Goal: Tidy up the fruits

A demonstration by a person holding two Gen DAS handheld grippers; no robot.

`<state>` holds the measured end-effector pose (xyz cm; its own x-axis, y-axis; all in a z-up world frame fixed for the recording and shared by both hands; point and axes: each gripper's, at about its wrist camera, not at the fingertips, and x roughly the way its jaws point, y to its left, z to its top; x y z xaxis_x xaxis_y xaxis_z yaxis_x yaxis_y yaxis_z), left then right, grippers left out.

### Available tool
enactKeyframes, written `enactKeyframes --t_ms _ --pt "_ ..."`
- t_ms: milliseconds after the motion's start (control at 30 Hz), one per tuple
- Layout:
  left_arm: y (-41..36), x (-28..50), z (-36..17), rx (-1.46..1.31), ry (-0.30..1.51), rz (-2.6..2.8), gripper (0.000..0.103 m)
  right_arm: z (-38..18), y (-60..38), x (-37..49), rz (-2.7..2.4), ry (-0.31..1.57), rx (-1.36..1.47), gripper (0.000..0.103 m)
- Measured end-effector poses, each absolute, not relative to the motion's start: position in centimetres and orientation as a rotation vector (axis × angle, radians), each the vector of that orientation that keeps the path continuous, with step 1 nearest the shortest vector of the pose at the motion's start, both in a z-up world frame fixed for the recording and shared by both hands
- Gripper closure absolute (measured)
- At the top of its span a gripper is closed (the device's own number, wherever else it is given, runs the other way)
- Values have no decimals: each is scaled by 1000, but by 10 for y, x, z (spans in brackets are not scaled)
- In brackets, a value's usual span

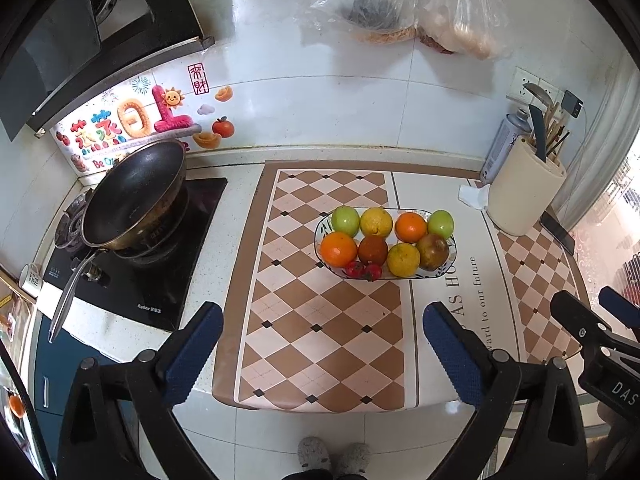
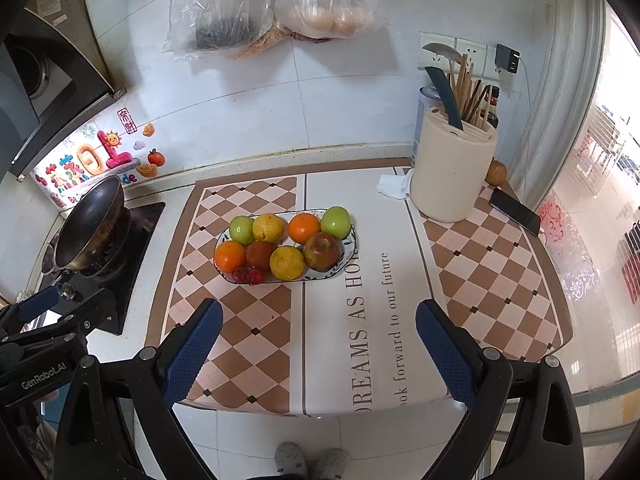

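The left gripper (image 1: 320, 360) stands wide open at the bottom of the left wrist frame, and nothing is between its two blue pads. The right gripper (image 2: 318, 360) is also wide open at the bottom of the right wrist frame, and it holds nothing. Both hang above the near edge of the checkered mat (image 1: 320, 340), well apart from the fruit.

The plate (image 1: 320, 227) with the fruit lies above the pads in both frames, near the middle. In the left wrist frame it is a little to the right of the center; in the right wrist frame it is a little to the left.

On the plate the back row goes, from left to right: a green apple (image 1: 345, 220), a yellow citrus (image 1: 376, 222), an orange (image 1: 411, 227), a second green apple (image 1: 440, 224). The front row is: a second orange (image 1: 338, 249), a dark reddish fruit (image 1: 373, 249), a second yellow citrus (image 1: 403, 260), a brownish-red apple (image 1: 433, 251). Two small red fruits (image 1: 363, 270) lie at the front edge of the plate.

In the left part of both frames a black wok (image 1: 134, 192) sits on the stove. At the upper right of the mat a cream utensil holder (image 2: 454, 168) stands, with a dark phone (image 2: 515, 211) just beside it. Two plastic bags (image 2: 272, 4) hang on the wall at the top. At the bottom edge a person's slippers (image 2: 310, 460) show on the floor.
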<state>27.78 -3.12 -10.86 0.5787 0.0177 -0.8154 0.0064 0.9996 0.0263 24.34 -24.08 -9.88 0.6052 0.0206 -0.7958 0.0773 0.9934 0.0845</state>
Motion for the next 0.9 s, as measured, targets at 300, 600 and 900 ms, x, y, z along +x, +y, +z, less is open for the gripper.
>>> enactKeyframes --t_ms 300,600,900 --pt "-31 278 -109 30 956 9 1 -99 -242 243 -35 919 109 3" --pt "-33 277 -106 37 949 -3 1 -97 -239 237 -45 922 96 3" --pt "-34 276 -105 41 945 -3 1 -94 -237 236 -50 919 91 3"
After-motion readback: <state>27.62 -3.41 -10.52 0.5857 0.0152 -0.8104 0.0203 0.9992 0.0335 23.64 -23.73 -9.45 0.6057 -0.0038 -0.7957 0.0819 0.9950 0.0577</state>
